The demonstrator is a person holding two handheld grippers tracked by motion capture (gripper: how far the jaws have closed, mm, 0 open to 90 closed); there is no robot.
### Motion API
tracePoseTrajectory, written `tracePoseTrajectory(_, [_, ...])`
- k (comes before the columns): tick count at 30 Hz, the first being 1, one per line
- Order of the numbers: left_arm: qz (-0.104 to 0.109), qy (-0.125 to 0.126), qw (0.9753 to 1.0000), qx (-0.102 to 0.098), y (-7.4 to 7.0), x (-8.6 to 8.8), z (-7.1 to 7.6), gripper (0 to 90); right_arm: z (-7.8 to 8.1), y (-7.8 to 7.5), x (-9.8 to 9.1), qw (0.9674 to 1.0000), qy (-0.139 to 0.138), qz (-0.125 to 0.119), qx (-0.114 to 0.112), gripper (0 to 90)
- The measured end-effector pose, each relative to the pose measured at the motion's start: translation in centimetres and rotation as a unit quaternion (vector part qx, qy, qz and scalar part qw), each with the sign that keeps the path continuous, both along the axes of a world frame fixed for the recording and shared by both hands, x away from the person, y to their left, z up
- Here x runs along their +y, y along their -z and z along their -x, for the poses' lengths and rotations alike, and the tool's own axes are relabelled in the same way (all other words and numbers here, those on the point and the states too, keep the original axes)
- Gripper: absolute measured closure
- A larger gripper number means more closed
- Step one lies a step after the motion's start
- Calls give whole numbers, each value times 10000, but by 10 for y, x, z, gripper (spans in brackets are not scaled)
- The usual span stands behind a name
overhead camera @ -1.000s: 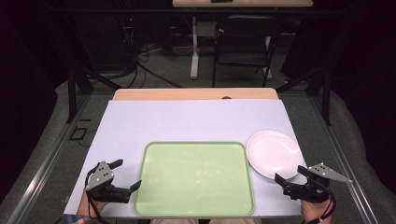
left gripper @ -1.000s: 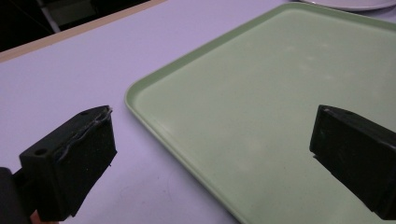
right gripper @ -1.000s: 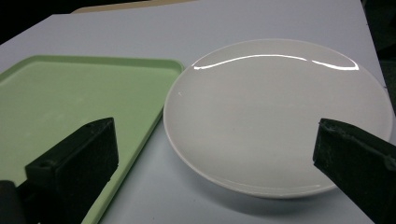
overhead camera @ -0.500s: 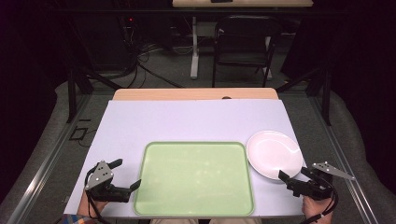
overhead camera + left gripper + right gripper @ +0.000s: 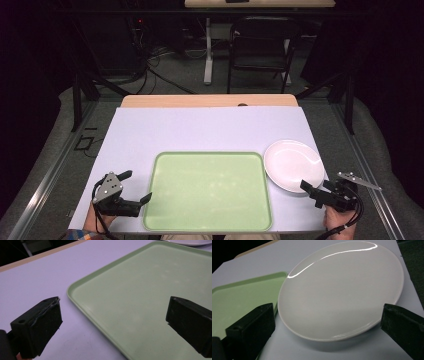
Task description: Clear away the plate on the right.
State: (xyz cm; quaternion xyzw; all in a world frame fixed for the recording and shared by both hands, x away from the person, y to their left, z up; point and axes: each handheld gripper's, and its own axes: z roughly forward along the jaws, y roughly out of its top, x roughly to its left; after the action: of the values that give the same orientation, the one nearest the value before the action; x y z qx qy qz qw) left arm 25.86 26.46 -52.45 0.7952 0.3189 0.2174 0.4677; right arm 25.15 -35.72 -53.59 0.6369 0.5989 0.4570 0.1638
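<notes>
Clearly the plate (image 5: 294, 165) is the object of the step: it lies flat on the table (image 5: 200, 130), just right of the tray (image 5: 165, 200), its left rim close beside the tray's right edge. From the right gripper view, the plate (image 5: 342, 290) is shallow, glossy and bare, with its near rim raised slightly off the surface. Our right gripper (image 5: 312, 192) sits at the plate's near right rim, jaws spread wide and holding nothing; the plate lies between and beyond them. We judge the step in hand to be a rim grasp. To do it well, we should lower one jaw under the lifted rim and the other over it, close on the edge rather than across the disc, and keep the plate level, since glazed ware slips easily. Our left gripper (image 5: 135, 200) rests at the tray's left edge, jaws likewise apart and empty; one jaw stands over the table, the other over the tray (image 5: 140, 295).
</notes>
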Motion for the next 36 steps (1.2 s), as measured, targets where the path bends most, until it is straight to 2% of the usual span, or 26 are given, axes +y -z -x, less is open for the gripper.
tracePoseTrajectory(6, [-12, 2, 10000, 5, 0, 0, 0, 0, -4, 4, -8, 9995, 177, -261, 100, 0])
tracePoseTrajectory(7, [-12, 2, 10000, 13, 0, -1, 0, 0, -6, 6, -10, 9988, 238, -395, 151, 0])
tracePoseTrajectory(15, [-39, -2, 10000, 13, 1, -2, 0, 0, -12, 11, -18, 9962, 412, -721, 271, 0])
tracePoseTrajectory(17, [-36, 8, 10000, 11, 1, -1, 0, 0, -13, 12, -19, 9962, 420, -712, 277, 0])
tracePoseTrajectory(27, [-110, 31, 9999, -1, 1, -2, 0, 0, -20, 18, -25, 9920, 610, -1007, 449, 0])
tracePoseTrajectory(31, [-130, 28, 9999, 8, 1, -2, 0, 0, -23, 21, -27, 9912, 651, -1044, 498, 0])
tracePoseTrajectory(36, [-153, 30, 9999, 7, 1, -2, 0, 0, -25, 24, -31, 9858, 803, -1355, 577, 23])
